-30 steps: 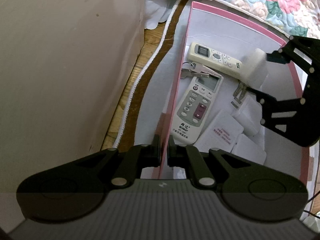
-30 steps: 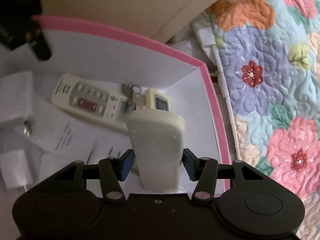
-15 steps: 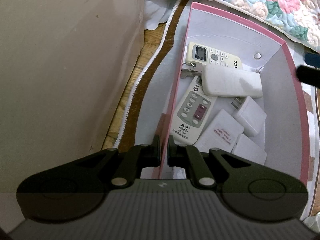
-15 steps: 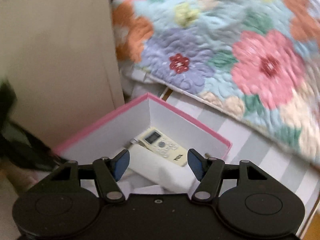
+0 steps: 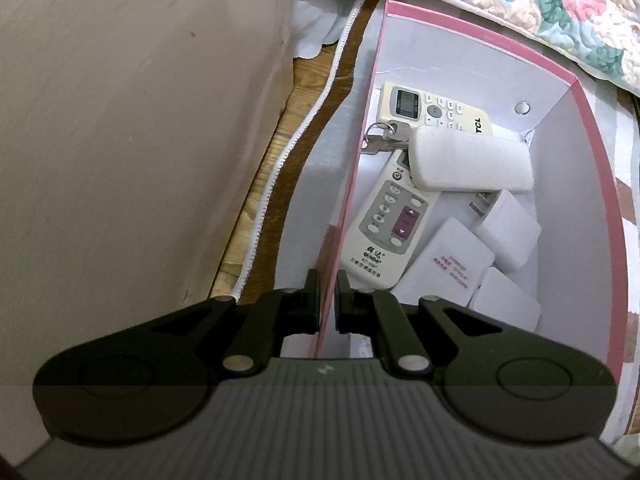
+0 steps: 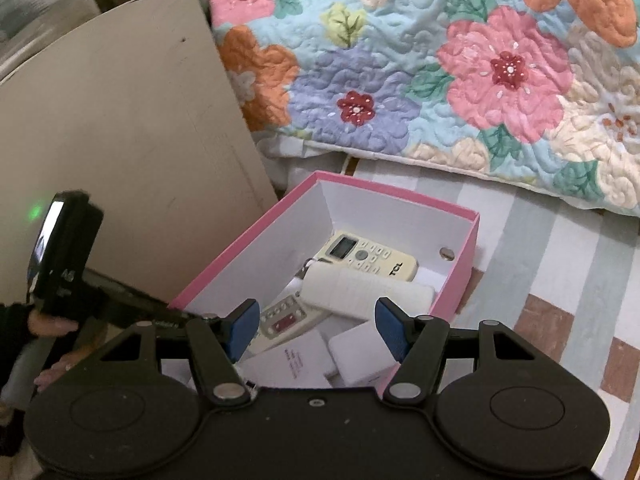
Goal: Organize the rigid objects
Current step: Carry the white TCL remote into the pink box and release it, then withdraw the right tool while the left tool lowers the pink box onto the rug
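- Left wrist view: the left gripper is clamped on the near side wall of the pink box, one finger outside and one inside.
- In the box, a cream remote lies at the far end, with keys just beside it.
- A blank white remote, face down, lies across the top end of a grey-faced remote.
- White chargers and a white card with red print fill the near right part.
- Right wrist view: the right gripper hangs above the box, blue pads apart with nothing between them.
- The box sits on a striped sheet beside a floral quilt and a beige panel.
- A hand holds the left gripper's handle at the left edge.
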### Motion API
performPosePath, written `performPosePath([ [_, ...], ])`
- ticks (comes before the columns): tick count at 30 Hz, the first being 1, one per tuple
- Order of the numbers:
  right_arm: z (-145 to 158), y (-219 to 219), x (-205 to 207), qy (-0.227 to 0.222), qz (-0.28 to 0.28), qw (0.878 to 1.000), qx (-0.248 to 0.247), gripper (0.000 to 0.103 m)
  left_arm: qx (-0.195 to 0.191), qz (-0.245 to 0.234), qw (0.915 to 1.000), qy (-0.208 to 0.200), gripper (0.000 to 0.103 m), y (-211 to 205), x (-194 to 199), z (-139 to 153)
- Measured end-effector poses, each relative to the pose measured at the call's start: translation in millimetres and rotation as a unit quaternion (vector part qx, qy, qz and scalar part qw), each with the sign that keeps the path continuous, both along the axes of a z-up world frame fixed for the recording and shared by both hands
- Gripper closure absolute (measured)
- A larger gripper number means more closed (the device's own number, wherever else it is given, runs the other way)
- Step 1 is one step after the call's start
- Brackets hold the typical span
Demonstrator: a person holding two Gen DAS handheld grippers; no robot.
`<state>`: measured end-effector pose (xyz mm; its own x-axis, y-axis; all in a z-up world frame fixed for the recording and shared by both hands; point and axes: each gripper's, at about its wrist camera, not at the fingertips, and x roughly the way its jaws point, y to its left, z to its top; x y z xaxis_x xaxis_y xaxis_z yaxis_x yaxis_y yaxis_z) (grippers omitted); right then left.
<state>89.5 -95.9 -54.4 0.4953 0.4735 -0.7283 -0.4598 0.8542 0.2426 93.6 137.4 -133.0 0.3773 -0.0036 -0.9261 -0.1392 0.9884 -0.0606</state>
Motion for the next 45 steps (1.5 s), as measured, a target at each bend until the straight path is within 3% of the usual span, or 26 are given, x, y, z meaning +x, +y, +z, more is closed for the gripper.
performPosePath([
  [13, 36.6, -10.6, -32.4, -0.01, -0.013, 1.0, 0.004, 0.034, 0.063, 0.012, 0.9977, 0.022, 0.092, -21.0, -5.2, 16.0],
  [15, 40.1, -15.3, -37.1, -0.003, -0.021, 1.0, 0.008, 0.034, 0.068, 0.011, 0.9974, 0.021, 0.087, -24.4, -8.9, 24.2],
  [20, 51.1, -22.0, -46.9, 0.003, -0.039, 0.999, -0.002, 0.034, 0.073, -0.002, 0.9972, 0.015, 0.061, -35.0, -23.1, 52.9],
  [23, 61.2, -26.3, -56.5, -0.002, -0.051, 0.999, -0.001, 0.031, 0.088, -0.01, 0.996, -0.001, 0.059, -42.8, -34.5, 74.6],
  [30, 72.6, -32.7, -74.8, 0.003, -0.088, 0.995, -0.052, 0.03, 0.08, -0.028, 0.9959, -0.034, 0.046, -63.8, -57.5, 115.8],
  [42, 95.7, -50.4, -102.8, -0.01, -0.116, 0.993, -0.035, 0.027, 0.048, -0.042, 0.9973, -0.035, 0.038, -101.0, -82.8, 133.4],
  [45, 99.3, -56.1, -110.5, -0.009, -0.126, 0.991, -0.036, 0.022, 0.05, -0.047, 0.9971, -0.034, 0.029, -109.1, -89.6, 137.5],
])
